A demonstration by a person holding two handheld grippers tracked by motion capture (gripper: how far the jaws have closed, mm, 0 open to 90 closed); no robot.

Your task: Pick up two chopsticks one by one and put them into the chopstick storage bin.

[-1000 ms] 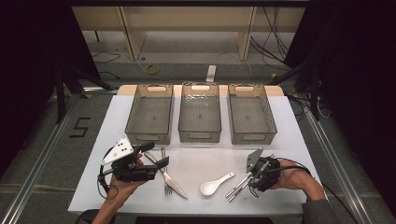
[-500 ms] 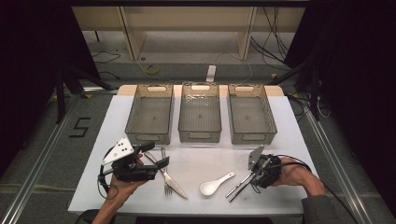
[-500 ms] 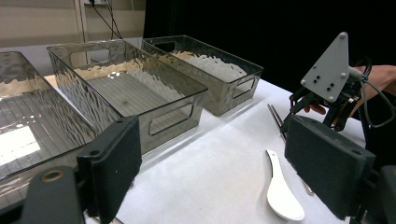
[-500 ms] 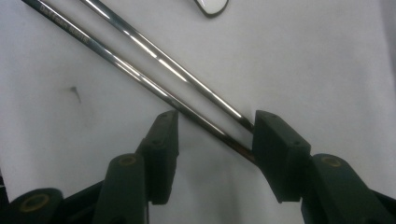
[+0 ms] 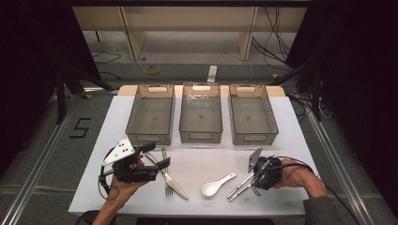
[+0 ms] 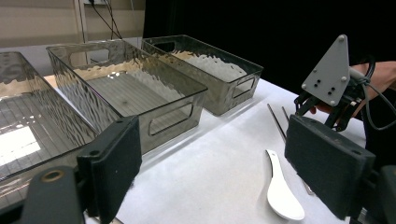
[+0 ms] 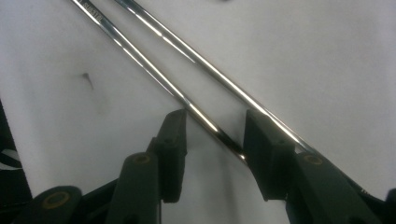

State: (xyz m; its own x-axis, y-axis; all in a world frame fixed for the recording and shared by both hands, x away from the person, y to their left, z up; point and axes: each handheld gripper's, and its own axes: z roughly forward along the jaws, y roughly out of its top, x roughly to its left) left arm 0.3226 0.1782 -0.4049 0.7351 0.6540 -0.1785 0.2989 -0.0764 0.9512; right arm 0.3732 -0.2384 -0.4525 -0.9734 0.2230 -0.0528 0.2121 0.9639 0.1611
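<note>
Gripper [image 7: 212, 140] over slim shiny chopsticks [image 7: 154, 74]

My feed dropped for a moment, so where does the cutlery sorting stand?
Nothing is sorted: all three bins look empty. In hand: the right gripper is down on the two chopsticks, jaws just closing with one stick between them, not yet pinched. The left gripper hovers open near the fork and knife. Left: chopsticks, spoon, fork and knife all lie on the table.

Overhead light is brightening the tabletop [image 5: 291, 140] amid darkness; glare is streaking the chopsticks [image 7: 187, 100] ahead of the blurred right claw [image 7: 215, 140].
</note>
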